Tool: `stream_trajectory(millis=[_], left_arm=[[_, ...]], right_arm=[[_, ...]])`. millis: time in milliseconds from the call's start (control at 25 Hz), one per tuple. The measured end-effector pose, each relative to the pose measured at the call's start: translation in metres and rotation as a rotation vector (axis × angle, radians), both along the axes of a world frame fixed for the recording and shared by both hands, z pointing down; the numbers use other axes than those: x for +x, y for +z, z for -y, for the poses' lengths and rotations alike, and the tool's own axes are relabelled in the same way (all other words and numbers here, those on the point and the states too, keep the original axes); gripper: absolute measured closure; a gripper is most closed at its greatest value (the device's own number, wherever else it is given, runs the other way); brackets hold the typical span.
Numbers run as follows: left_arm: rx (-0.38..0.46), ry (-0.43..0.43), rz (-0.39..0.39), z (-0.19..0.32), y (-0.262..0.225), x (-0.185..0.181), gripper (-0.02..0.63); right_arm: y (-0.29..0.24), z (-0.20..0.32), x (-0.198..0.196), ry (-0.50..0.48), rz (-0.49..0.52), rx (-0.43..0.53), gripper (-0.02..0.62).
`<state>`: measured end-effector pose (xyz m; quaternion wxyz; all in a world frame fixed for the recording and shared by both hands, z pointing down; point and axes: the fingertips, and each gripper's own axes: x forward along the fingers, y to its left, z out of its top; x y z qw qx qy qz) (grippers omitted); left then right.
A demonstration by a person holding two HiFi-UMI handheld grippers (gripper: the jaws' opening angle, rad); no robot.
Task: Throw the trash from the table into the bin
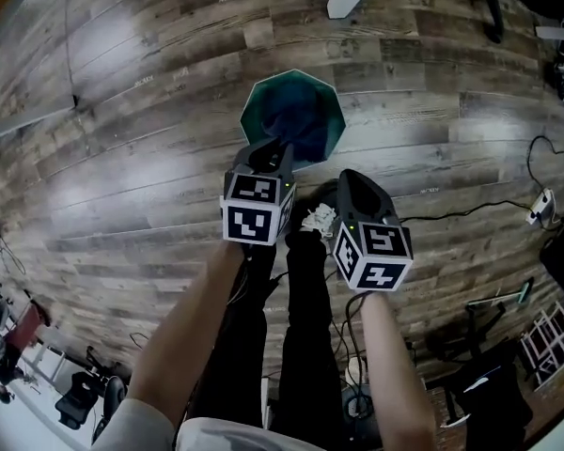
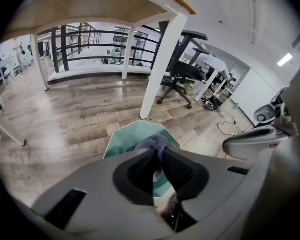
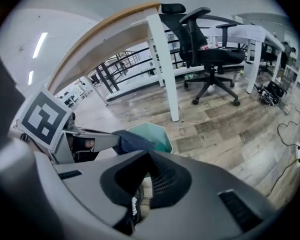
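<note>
So the person stands on a big wooden floor (image 1: 122, 158) with the white table (image 2: 162, 59) off behind the bin; both bits of trash are already off the table and in the grippers; the teal bin (image 1: 254, 106) sits on the floor right in front of the person's feet

The left gripper (image 1: 273, 153) has its jaws pinched narrow on a dark blue wad (image 1: 296, 120), and from the head view that wad hangs over the bin's mouth, so this one looks pretty much ready to drop; probably best to open the jaws fully in one go so the soft stuff doesn't snag on a pad

The right gripper (image 1: 338, 209) is clamped on a small crumpled white paper (image 1: 318, 219); it sits on the person's side of the bin, near the rim but not over the opening as far as the head view shows; letting go there would likely put the paper on the floor, so it wants nudging forward over the mouth first

The two grippers are close beside each other, so keeping them from bumping while the right one shifts in seems like the main thing to watch
</note>
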<state>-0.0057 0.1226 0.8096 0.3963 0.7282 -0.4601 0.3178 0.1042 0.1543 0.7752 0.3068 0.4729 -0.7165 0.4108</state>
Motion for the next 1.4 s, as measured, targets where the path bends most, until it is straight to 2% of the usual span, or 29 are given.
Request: stream_trajectory(millis=[160, 360, 480, 560, 720, 920, 960, 1080, 1400], left_arm=[[-0.019, -0.002, 0.012, 0.000, 0.007, -0.011, 0.554], [-0.012, -0.003, -0.007, 0.003, 0.003, -0.016, 0.552], [-0.028, -0.019, -0.018, 0.005, 0.003, -0.018, 0.491], [-0.039, -0.030, -0.022, 0.003, 0.001, -0.020, 0.489], [-0.051, -0.030, -0.034, 0.000, 0.000, -0.019, 0.444], [-0.044, -0.021, -0.033, -0.002, -0.004, -0.020, 0.439], [-0.043, -0.021, -0.029, -0.003, -0.005, -0.021, 0.440], [-0.033, -0.029, -0.022, -0.002, -0.009, -0.025, 0.506], [-0.013, -0.061, -0.023, 0.000, -0.016, -0.026, 0.594]], right_arm=[[0.014, 0.002, -0.016, -0.048, 0.001, -0.002, 0.569], [0.015, 0.004, -0.027, -0.058, 0.008, -0.001, 0.569], [0.012, 0.006, -0.036, -0.068, 0.018, 0.006, 0.569], [0.011, 0.007, -0.043, -0.081, 0.021, 0.005, 0.569], [0.011, 0.014, -0.051, -0.088, 0.022, 0.005, 0.569], [0.010, 0.017, -0.056, -0.086, 0.020, 0.004, 0.569], [0.010, 0.017, -0.056, -0.084, 0.018, 0.002, 0.569], [0.009, 0.016, -0.054, -0.075, 0.010, -0.005, 0.569], [0.002, 0.020, -0.047, -0.096, -0.018, 0.009, 0.569]])
